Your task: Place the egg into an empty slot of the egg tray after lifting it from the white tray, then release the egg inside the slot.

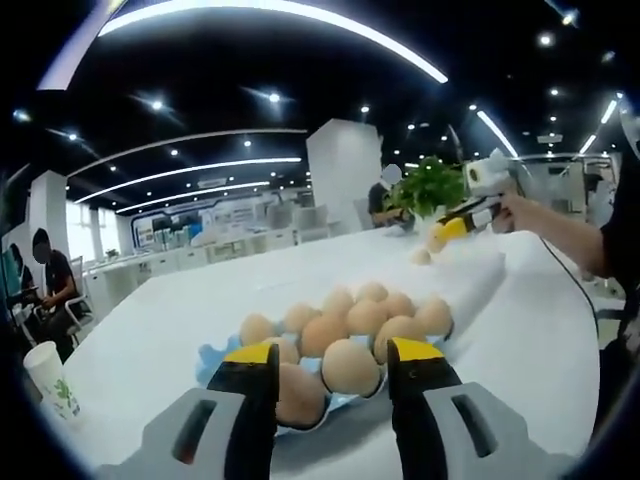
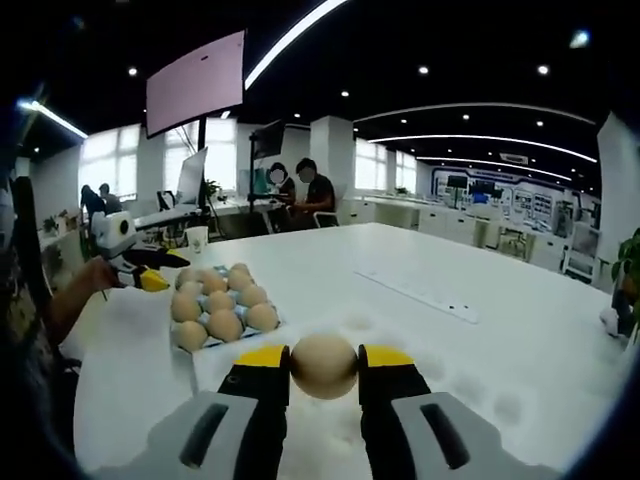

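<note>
Right gripper (image 2: 324,372) has the egg (image 2: 324,366) pinched squarely between its yellow-tipped jaws, one jaw pressed on each side, and the egg sits raised above the white tray (image 2: 420,375) that spreads out beneath and beyond it. Just past the tray's far-left edge lies the egg tray (image 2: 222,304), loaded with brown eggs in rows; from here I cannot tell which slot is free. At its far side the other gripper comes in from the left, held in a hand.

Over in the left gripper view, the left gripper (image 1: 331,372) hangs low at the near edge of the egg tray (image 1: 212,355), jaws spread wide with nothing between them, the nearest eggs showing through the gap. The blue tray rim peeks out beside the left jaw. Well beyond, across the white table (image 1: 160,330), the right gripper (image 1: 440,236) shows small, its carried egg too far off to make out clearly. A paper cup (image 1: 52,380) stands at the table's left edge.
</note>
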The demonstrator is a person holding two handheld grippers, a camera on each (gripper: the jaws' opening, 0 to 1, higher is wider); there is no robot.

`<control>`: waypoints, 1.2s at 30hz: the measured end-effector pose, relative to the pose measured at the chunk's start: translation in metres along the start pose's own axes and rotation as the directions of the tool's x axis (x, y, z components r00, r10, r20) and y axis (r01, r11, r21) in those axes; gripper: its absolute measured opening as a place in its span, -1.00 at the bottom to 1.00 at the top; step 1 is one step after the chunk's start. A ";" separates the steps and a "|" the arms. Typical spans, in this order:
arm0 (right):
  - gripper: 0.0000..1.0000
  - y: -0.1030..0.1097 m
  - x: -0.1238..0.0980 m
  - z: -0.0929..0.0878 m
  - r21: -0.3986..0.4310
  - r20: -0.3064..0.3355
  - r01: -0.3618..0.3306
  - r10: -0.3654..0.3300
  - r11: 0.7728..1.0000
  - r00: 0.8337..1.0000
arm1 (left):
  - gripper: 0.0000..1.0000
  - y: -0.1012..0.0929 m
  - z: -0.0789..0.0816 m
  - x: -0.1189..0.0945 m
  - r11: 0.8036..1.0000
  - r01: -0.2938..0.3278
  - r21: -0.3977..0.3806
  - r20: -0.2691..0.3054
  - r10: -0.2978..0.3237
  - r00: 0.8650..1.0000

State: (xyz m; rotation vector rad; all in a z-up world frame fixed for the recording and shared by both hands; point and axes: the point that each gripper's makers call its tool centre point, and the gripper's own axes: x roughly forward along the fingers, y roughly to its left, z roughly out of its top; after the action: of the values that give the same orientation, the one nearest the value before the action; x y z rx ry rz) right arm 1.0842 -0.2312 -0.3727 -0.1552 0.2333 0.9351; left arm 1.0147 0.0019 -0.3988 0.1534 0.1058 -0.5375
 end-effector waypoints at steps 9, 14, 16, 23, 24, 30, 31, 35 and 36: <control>-0.44 0.021 0.011 0.007 -0.002 0.017 -0.053 0.053 0.999 0.998 | -0.12 -0.012 -0.003 0.009 0.999 0.026 0.019 -0.004 -0.026 1.000; -0.44 0.029 0.014 0.010 0.002 0.025 -0.073 0.073 0.997 0.997 | -0.13 -0.015 -0.001 0.011 0.999 0.030 0.024 0.005 -0.031 1.000; -0.44 0.030 0.014 0.011 0.009 0.027 -0.080 0.080 0.997 0.996 | -0.13 -0.018 0.000 0.013 0.999 0.035 0.024 0.009 -0.035 0.999; -0.44 0.036 0.017 0.015 0.033 0.054 -0.101 0.099 0.994 0.994 | -0.14 -0.031 0.003 0.021 0.998 0.060 0.036 0.020 -0.061 0.998; -0.44 0.038 0.019 0.016 0.034 0.057 -0.106 0.104 0.994 0.993 | -0.14 -0.033 0.004 0.023 0.997 0.065 0.037 0.022 -0.066 0.998; -0.44 0.051 0.027 0.019 0.035 0.070 -0.143 0.140 0.989 0.988 | -0.15 -0.045 0.010 0.030 0.995 0.085 0.061 0.031 -0.087 0.996; -0.44 0.052 0.029 0.020 0.036 0.073 -0.149 0.146 0.988 0.987 | -0.15 -0.046 0.011 0.032 0.994 0.086 0.065 0.034 -0.089 0.995; -0.44 0.059 0.034 0.021 0.043 0.079 -0.171 0.167 0.984 0.983 | -0.15 -0.051 0.010 0.037 0.993 0.099 0.071 0.029 -0.101 0.994; -0.44 0.060 0.035 0.021 0.043 0.080 -0.175 0.171 0.984 0.982 | -0.15 -0.052 0.011 0.038 0.992 0.100 0.071 0.030 -0.102 0.994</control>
State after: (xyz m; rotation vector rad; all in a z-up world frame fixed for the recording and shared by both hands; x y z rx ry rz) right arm 1.0583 -0.1639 -0.3631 -0.0536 0.2017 1.1049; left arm 1.0210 -0.0635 -0.3999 0.2076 0.0629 -0.6449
